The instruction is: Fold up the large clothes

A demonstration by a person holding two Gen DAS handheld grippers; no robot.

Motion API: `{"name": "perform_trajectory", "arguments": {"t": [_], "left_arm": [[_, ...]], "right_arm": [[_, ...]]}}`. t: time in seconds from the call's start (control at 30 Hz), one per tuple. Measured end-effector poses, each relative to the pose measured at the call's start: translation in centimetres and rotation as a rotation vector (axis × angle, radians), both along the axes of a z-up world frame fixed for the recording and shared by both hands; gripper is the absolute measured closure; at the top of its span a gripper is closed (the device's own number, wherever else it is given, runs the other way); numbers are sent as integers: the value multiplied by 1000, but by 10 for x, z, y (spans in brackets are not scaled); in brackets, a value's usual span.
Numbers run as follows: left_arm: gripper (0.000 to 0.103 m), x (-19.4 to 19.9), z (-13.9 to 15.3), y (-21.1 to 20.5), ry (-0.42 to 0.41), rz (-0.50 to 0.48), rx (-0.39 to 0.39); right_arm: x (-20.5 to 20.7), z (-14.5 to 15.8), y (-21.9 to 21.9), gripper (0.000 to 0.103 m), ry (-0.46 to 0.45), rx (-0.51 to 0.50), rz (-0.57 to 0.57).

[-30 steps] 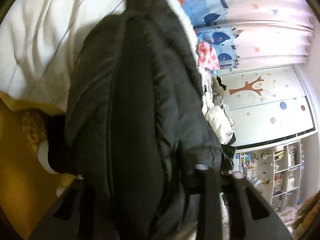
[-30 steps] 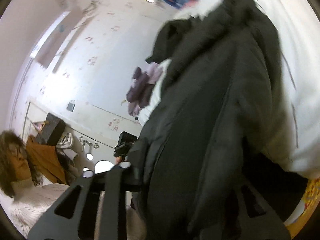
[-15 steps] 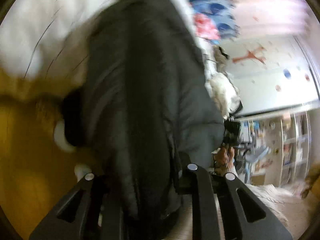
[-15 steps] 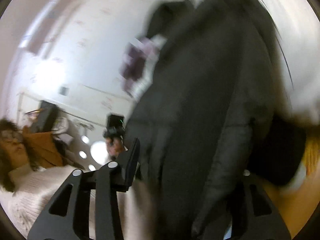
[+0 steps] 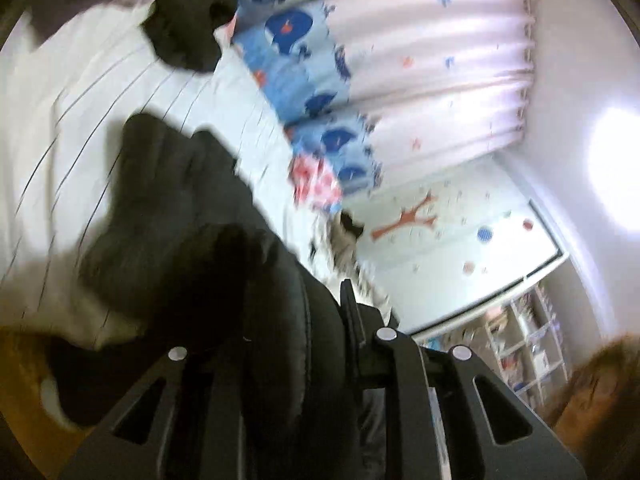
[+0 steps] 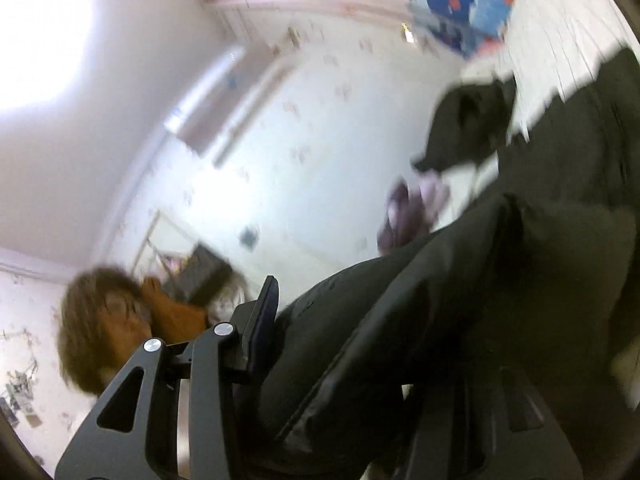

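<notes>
A black puffy jacket (image 5: 180,208) lies bunched on the white striped bed sheet (image 5: 80,100), with its near end raised. My left gripper (image 5: 296,320) is shut on a thick fold of that near end, and the fabric hides its left finger. In the right wrist view the same jacket (image 6: 520,260) fills the gap of my right gripper (image 6: 360,340). The left pad (image 6: 264,320) presses on the cloth, and the right finger is buried under it. Both views are motion-blurred.
A second dark garment (image 5: 188,12) and a purple one (image 6: 412,208) lie further up the bed. Blue whale-print bedding (image 5: 296,52) and pink curtains (image 5: 440,60) stand behind. A bookshelf (image 5: 528,340) is at the right. The person's head (image 6: 104,320) is close at the left.
Both grippers have risen and tilted upward, carrying the jacket's near end off the bed. The jacket now bunches short before them. The right jaws stand wider, around a thicker fold.
</notes>
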State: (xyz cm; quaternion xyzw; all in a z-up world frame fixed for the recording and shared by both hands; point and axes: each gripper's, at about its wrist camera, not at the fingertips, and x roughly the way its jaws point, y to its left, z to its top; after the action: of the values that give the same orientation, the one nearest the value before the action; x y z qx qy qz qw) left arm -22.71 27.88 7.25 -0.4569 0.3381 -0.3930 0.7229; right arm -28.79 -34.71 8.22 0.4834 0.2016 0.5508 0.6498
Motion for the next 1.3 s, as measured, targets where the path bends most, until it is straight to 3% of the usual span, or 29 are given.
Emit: {"name": "perform_trajectory", "arguments": {"t": [0.13,0.23,0.33,0.4,0.5,0.6,0.67,0.73,0.8,0.87,0.93,1.03,1.07,1.13,1.17,1.23,1.3], "left_arm": [[83,72,21,-8,1,85,-22],[83,127,15,-12,39,156,-40],[83,180,-16,-23,113,226,-28],[83,211,-43,-30,178,269,8],[83,249,-92,-48,284,332,147],[81,275,-134,-60,353,325,177],[81,279,-135,-65,363,325,217],[78,278,-122,-67,345,291,248],[69,271,-111,-59,324,247,223],[35,255,-90,-42,285,242,130],[13,238,-68,-29,238,296,98],[11,217,-32,-28,141,327,134],[10,212,-21,-36,98,327,184],[10,213,-4,-72,23,283,350],[10,217,-1,-91,5,254,409],[10,227,-2,-134,-39,198,507],[10,244,-11,-176,-96,167,648]], "right_arm": [[52,9,-19,59,19,4,-101],[95,4,-36,59,84,-10,-202],[144,-20,-44,59,217,-26,-311],[178,-55,-48,59,320,-77,-369],[220,-115,-46,60,483,-176,-417],[240,-147,-45,60,532,-149,-421],[243,-147,-47,56,543,-150,-425],[236,-142,-53,39,545,-133,-412],[221,-127,-57,25,516,-127,-425],[206,-107,-61,17,482,-143,-446],[184,-71,-63,13,415,-196,-489],[169,-22,-41,8,302,-408,-585],[170,-10,-28,8,275,-490,-595],[190,11,19,8,213,-764,-618],[204,15,44,8,189,-893,-621],[234,13,83,8,155,-1055,-619],[270,-8,116,8,144,-1202,-614]]}}
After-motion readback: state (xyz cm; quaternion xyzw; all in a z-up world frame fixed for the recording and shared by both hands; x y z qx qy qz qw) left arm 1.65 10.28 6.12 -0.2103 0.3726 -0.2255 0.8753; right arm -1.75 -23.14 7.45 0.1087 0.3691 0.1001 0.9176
